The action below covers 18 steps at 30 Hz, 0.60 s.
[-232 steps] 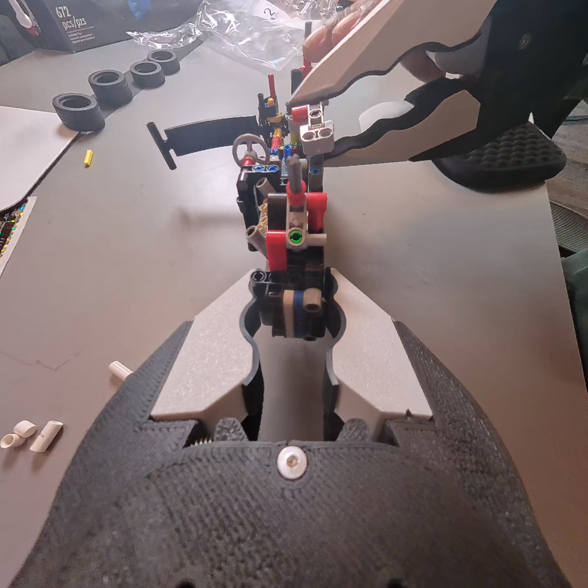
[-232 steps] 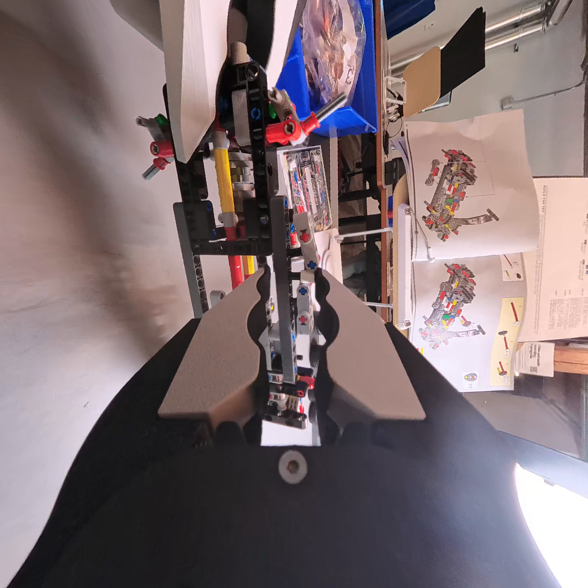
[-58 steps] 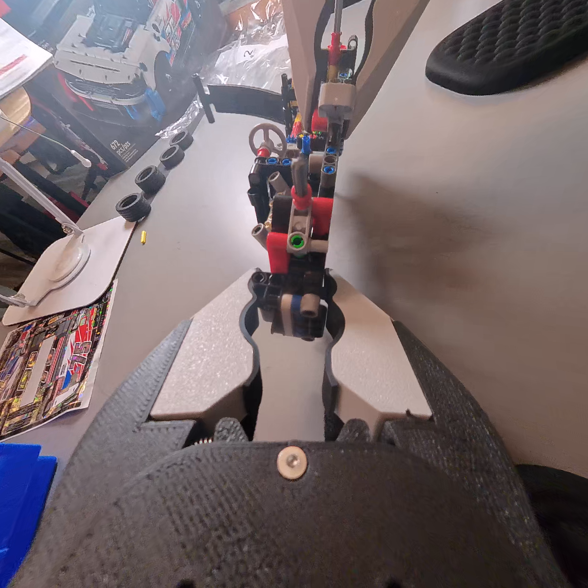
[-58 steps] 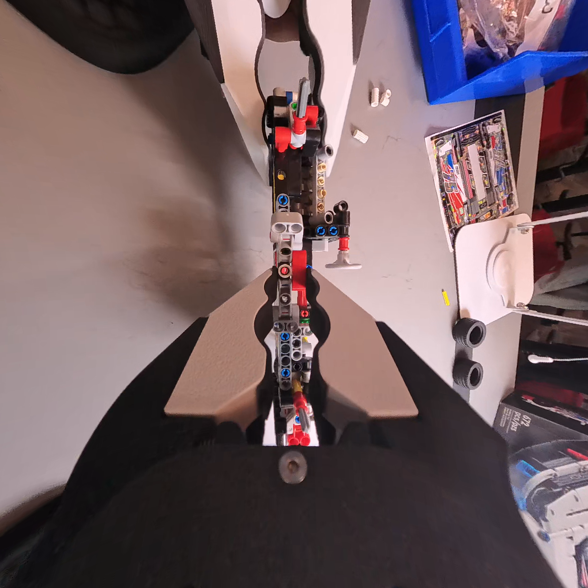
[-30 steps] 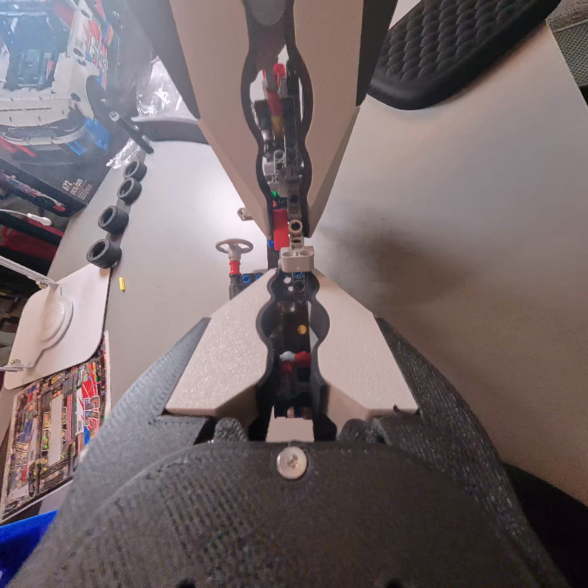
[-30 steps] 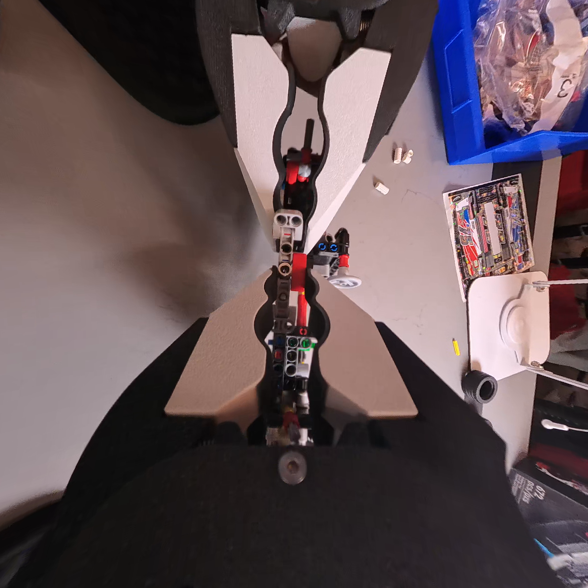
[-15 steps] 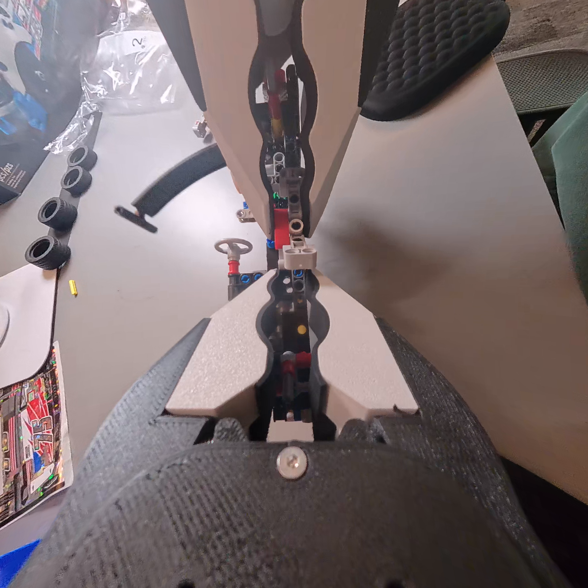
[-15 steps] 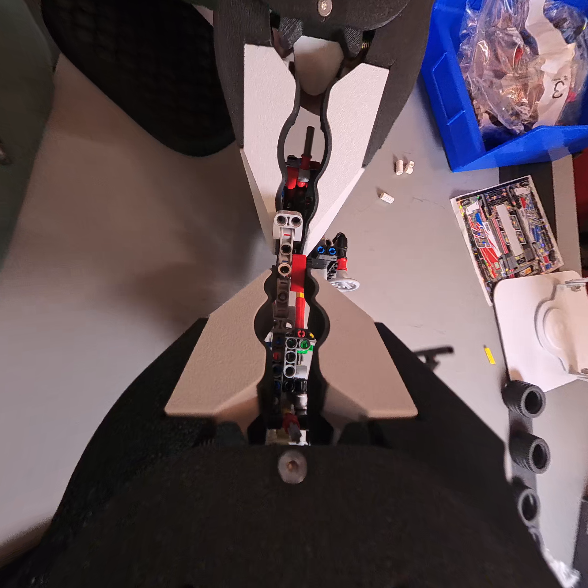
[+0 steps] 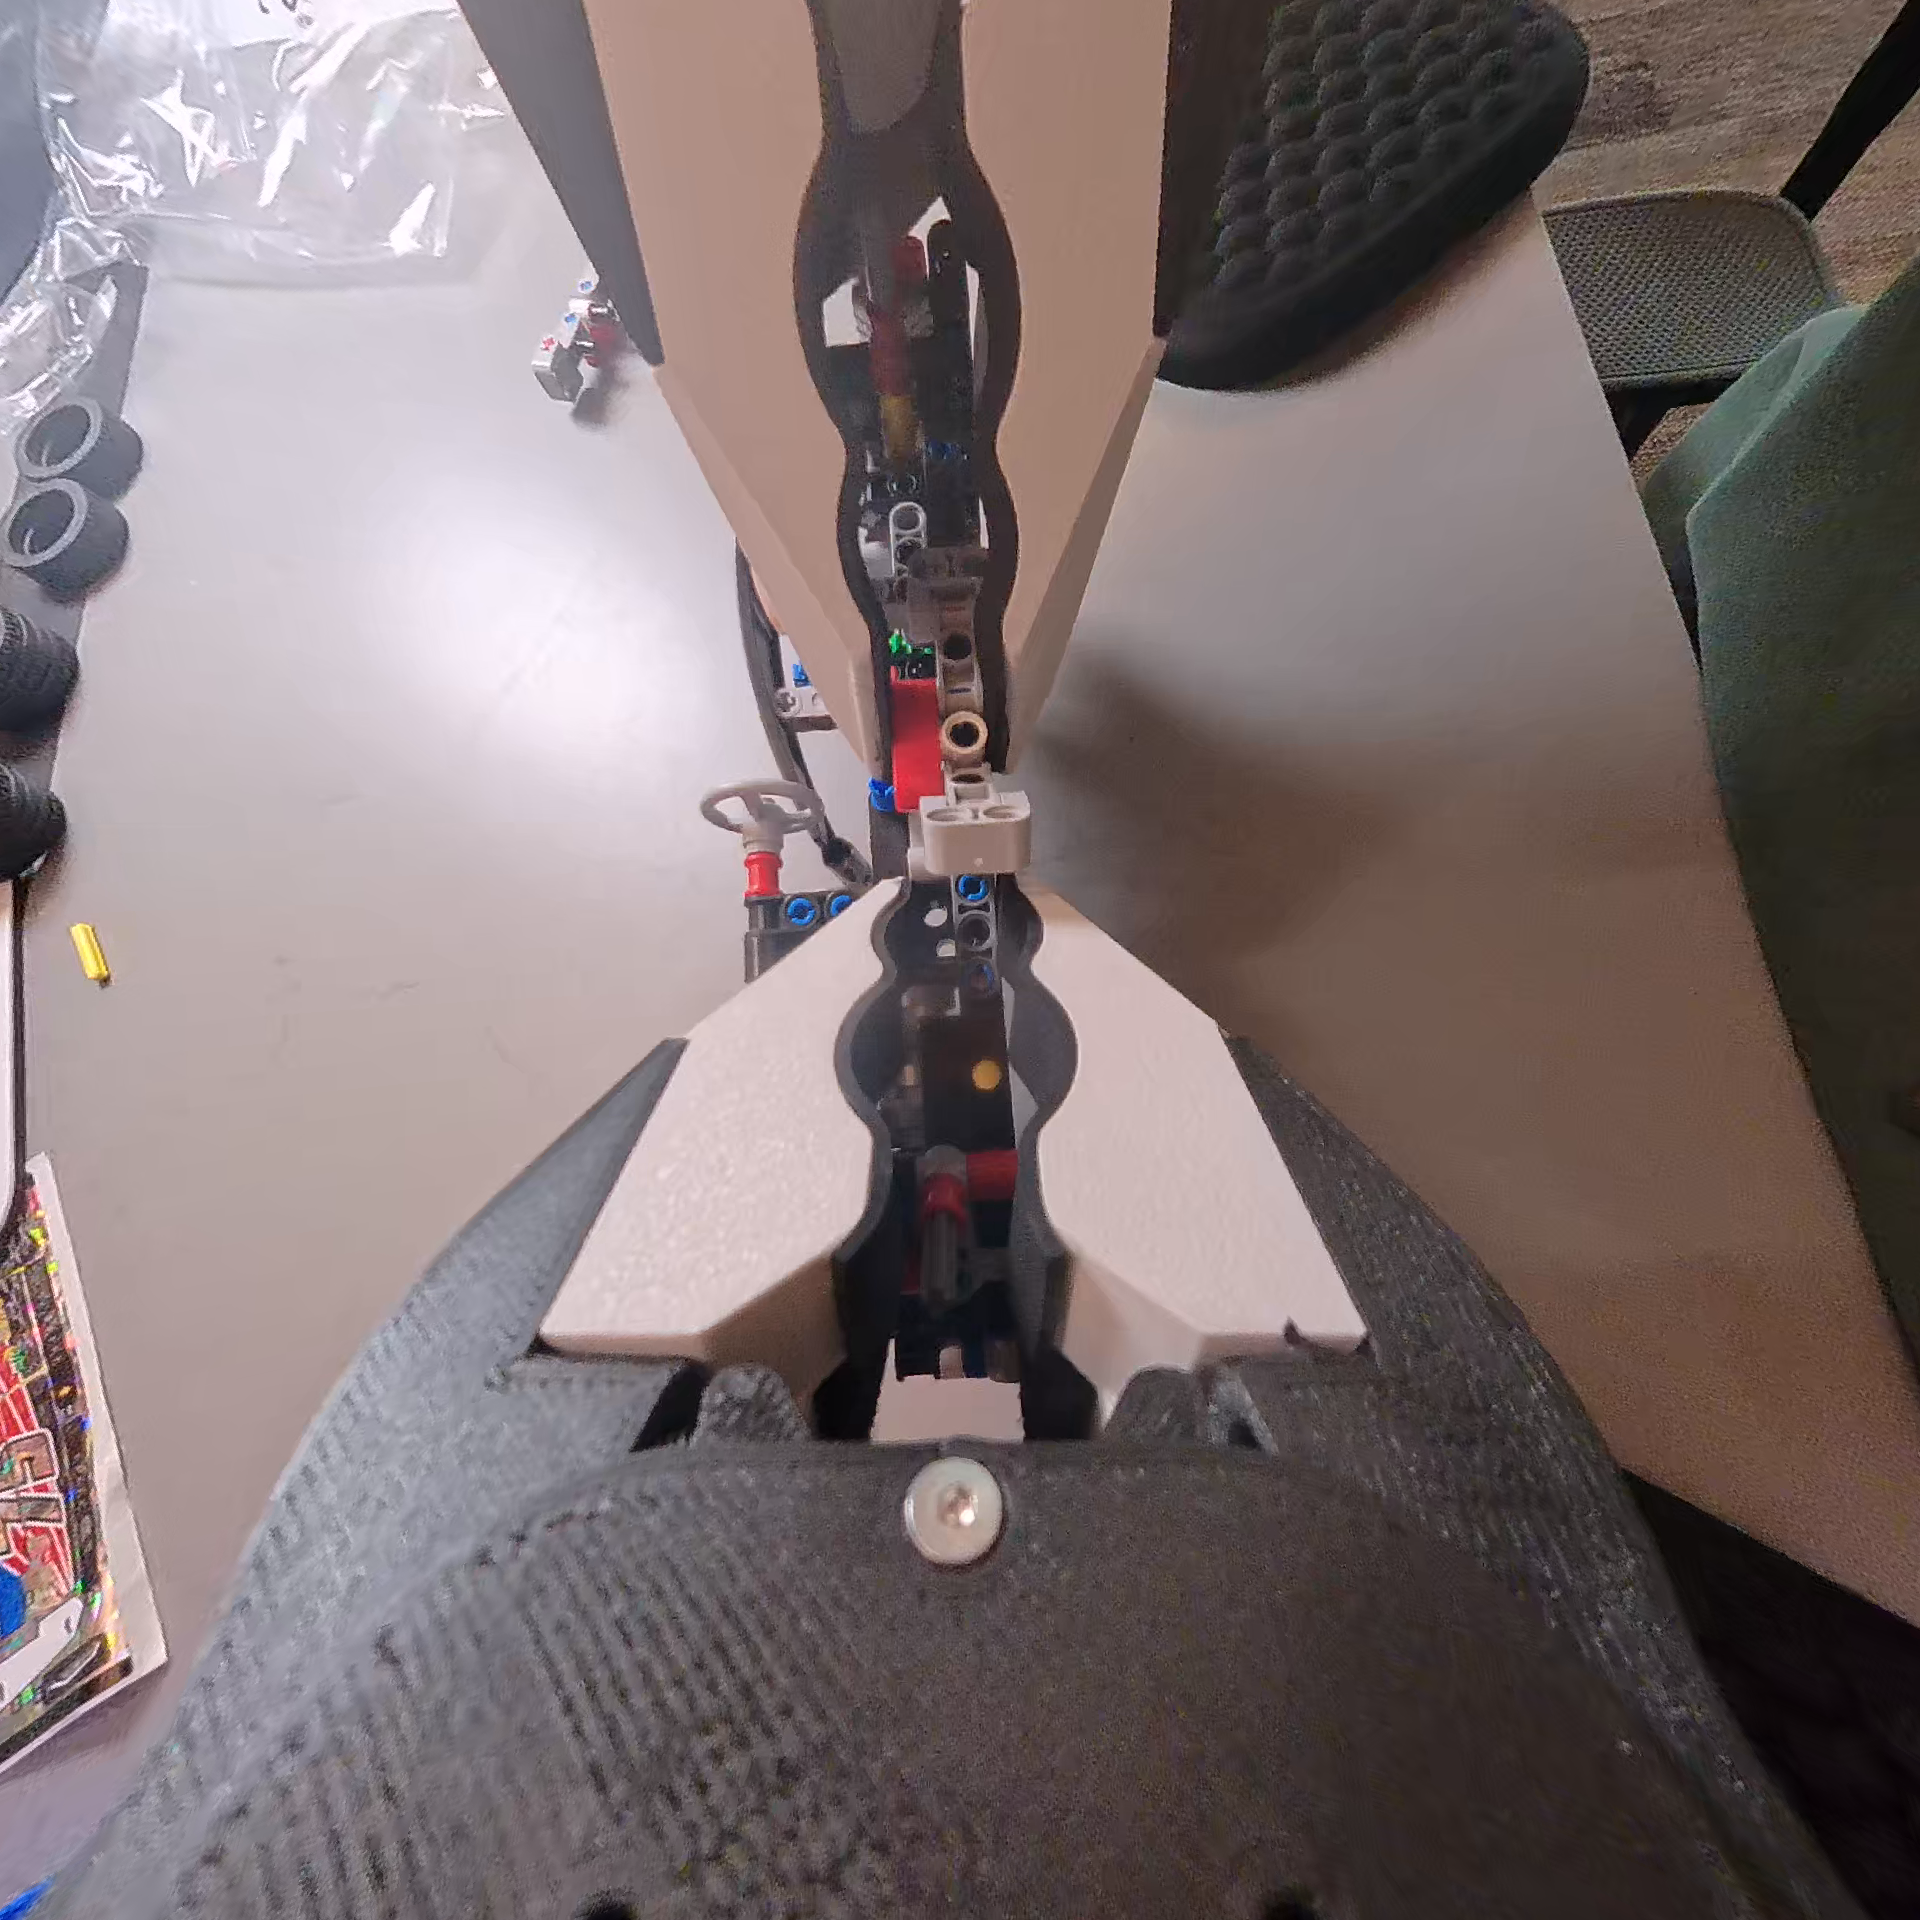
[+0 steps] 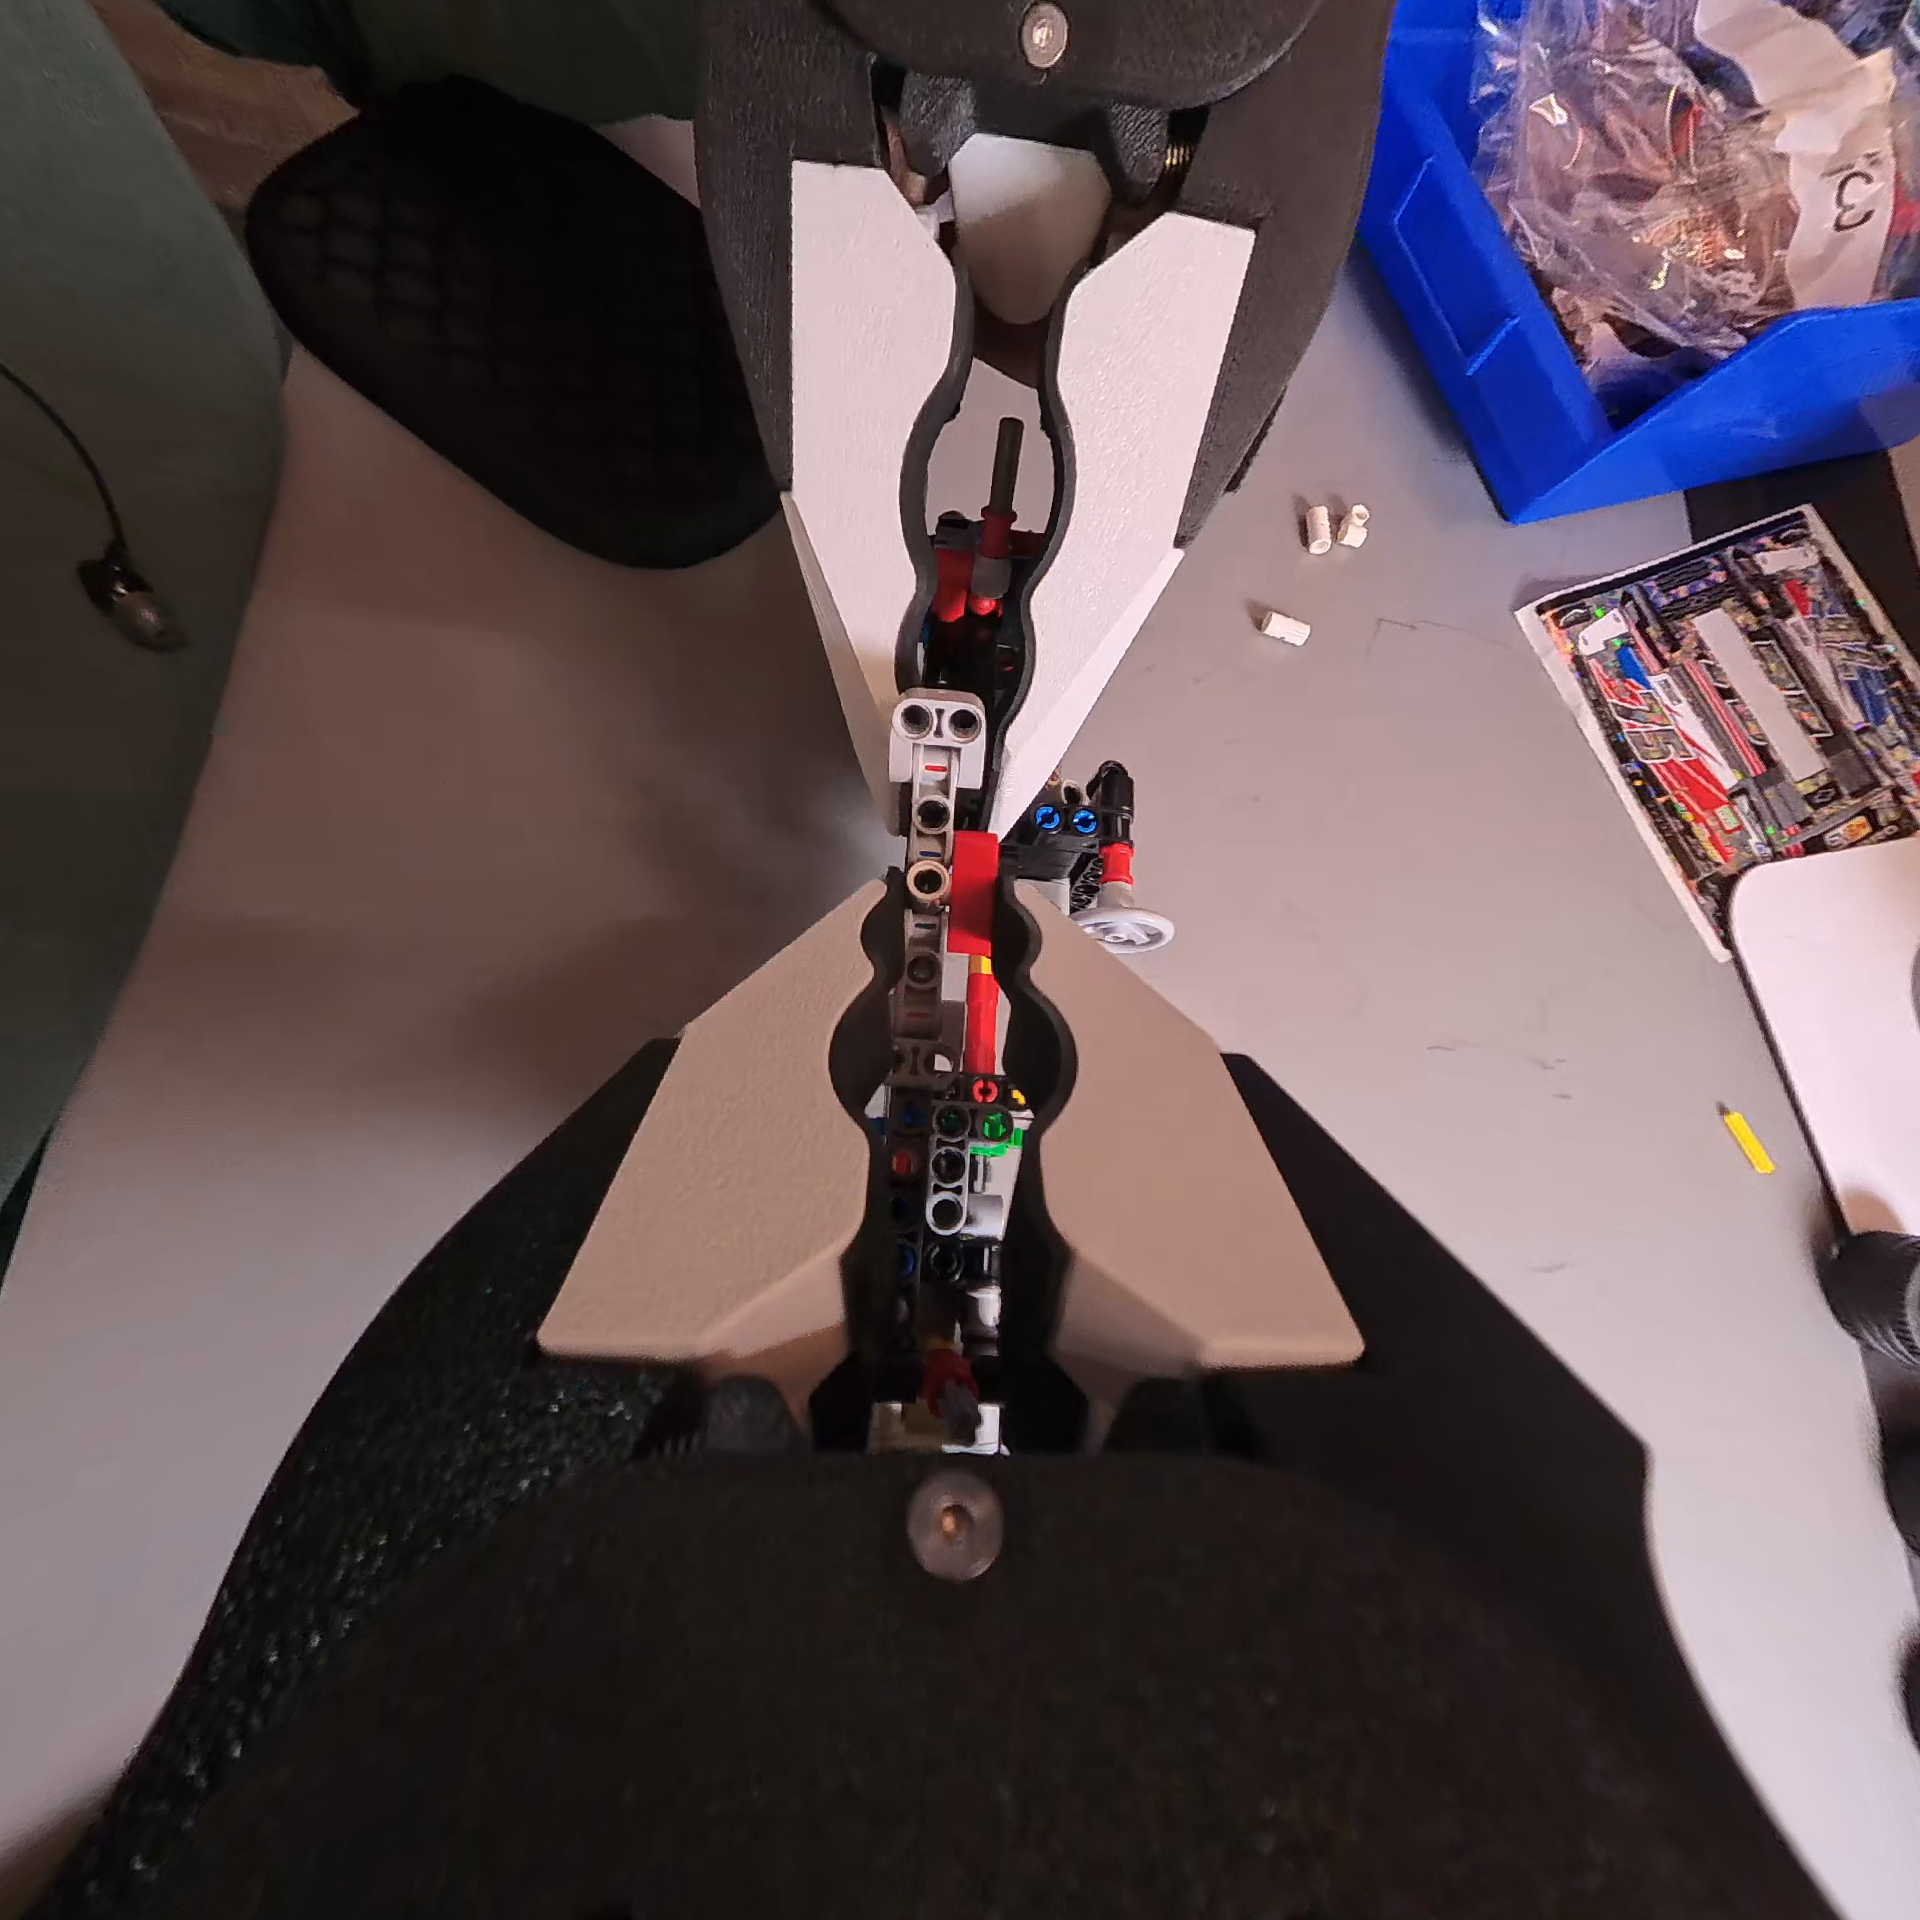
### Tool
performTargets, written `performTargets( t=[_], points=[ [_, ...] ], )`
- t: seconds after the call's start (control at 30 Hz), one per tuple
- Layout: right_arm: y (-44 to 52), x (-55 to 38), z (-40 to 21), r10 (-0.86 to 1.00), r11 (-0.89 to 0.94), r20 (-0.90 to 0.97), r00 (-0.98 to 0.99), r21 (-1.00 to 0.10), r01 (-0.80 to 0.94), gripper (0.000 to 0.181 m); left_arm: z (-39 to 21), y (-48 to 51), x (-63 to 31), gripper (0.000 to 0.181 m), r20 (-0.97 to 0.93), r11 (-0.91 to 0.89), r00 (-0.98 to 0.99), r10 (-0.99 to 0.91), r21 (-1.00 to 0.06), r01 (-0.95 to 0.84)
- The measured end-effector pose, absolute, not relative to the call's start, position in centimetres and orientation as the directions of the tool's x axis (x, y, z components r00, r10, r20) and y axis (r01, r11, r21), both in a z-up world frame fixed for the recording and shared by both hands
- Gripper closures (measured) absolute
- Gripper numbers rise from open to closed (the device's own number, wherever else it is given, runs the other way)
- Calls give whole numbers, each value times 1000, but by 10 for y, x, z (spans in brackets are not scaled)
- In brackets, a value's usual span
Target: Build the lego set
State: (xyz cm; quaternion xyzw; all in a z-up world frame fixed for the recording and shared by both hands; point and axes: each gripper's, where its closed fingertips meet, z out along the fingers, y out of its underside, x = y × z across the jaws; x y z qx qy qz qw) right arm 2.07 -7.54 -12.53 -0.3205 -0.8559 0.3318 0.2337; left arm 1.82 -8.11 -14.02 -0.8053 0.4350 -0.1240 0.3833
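A long Lego Technic car chassis (image 9: 971,836) of black, grey and red parts hangs above the grey table (image 9: 416,644). It is held from both ends. My left gripper (image 9: 961,899) is shut on one end, with the chassis deep between its fingers. My right gripper (image 9: 940,753) comes in from the top of the left wrist view, tip to tip with the left one. In the right wrist view my right gripper (image 10: 948,891) is shut on the other end of the chassis (image 10: 935,748), facing the left gripper (image 10: 943,816). A grey steering wheel (image 9: 756,805) sticks out sideways.
Black tyres (image 9: 62,488), a yellow pin (image 9: 90,954), a clear bag (image 9: 260,114) and a small Lego piece (image 9: 577,338) lie on the left. A sticker sheet (image 10: 1725,707), white bits (image 10: 1335,525) and a blue bin (image 10: 1662,312) lie beyond. A black mesh pad (image 9: 1382,156) overhangs the table edge. The grippers are tip to tip, or close to it. From either gripper's tips it is about 30 cm to the yellow pin (image 9: 90,954). Seen from the right wrist view (image 10: 1742,1139) as well.
Over the last two seconds the grippers slid along the chassis until nearly tip to tip. Since half a second ago the held chassis has swung over the table; the grips are unchanged.
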Motion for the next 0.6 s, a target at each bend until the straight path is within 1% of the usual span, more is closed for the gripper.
performTargets(
  t=[0.33,0.37,0.4,0.43,0.47,0.5,0.57,0.6],
  points=[
    [-74,26,-125,725,511,110,-680,-747,424,168,-141,-80,23,169,-118,-330,573,-811,-717,-614],
    [-78,25,-113,726,462,88,-682,-797,388,166,-143,-79,22,169,-119,-333,578,-807,-717,-612],
    [-83,21,-81,733,348,46,-679,-883,316,167,-143,-77,19,169,-130,-336,591,-797,-717,-611],
    [-75,21,-85,730,448,126,-672,-831,330,167,-143,-75,18,169,-144,-336,600,-787,-716,-612],
    [-75,27,-107,703,538,159,-693,-756,373,167,-142,-76,20,169,-157,-329,592,-791,-707,-627],
    [-82,32,-115,694,545,136,-707,-741,393,167,-142,-79,23,169,-157,-321,575,-803,-699,-639],
    [-80,24,-83,733,455,130,-667,-823,340,167,-142,-77,25,169,-141,-329,577,-805,-703,-630],
    [-77,23,-77,737,459,142,-661,-823,336,167,-141,-75,24,169,-135,-338,584,-800,-704,-625]
  ],
)
